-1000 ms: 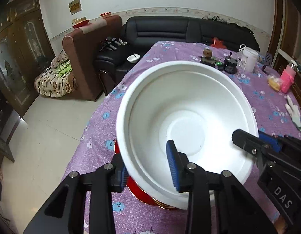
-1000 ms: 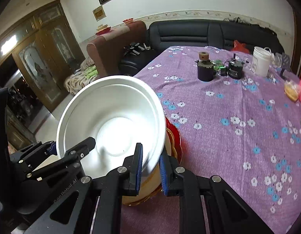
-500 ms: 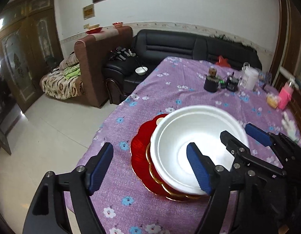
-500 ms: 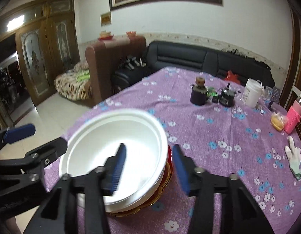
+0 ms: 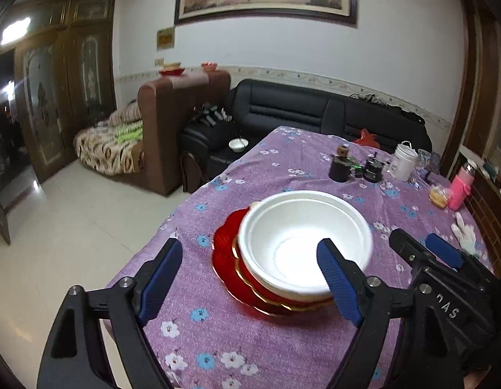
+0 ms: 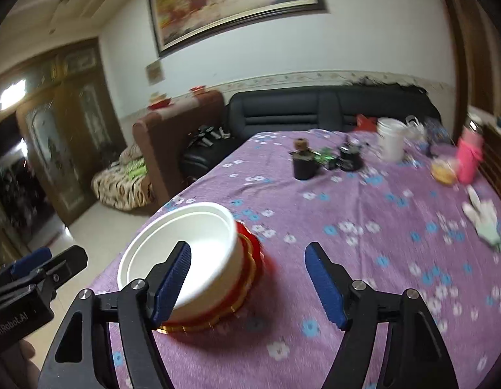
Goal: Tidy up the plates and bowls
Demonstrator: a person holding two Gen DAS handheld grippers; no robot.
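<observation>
White bowl (image 5: pixel 304 243) sits nested on red plates (image 5: pixel 226 256), ahead of left gripper (image 5: pixel 250 280), between its jaws' tips; off the left jaw of right gripper (image 6: pixel 247 283). Both jaws wide apart, holding nothing. Risk: stack lies near table (image 5: pixel 283 350) edge; a careless nudge could push it off.

a bench (image 5: pixel 283 340) draped in purple flowered cloth is seen, with a dark cup (image 5: pixel 338 169), a white tub (image 5: pixel 403 162), a pink bottle (image 5: pixel 459 185) and a white glove (image 5: pixel 464 234) laid at its far end, and a black sofa (image 5: pixel 299 113) set behind it.
</observation>
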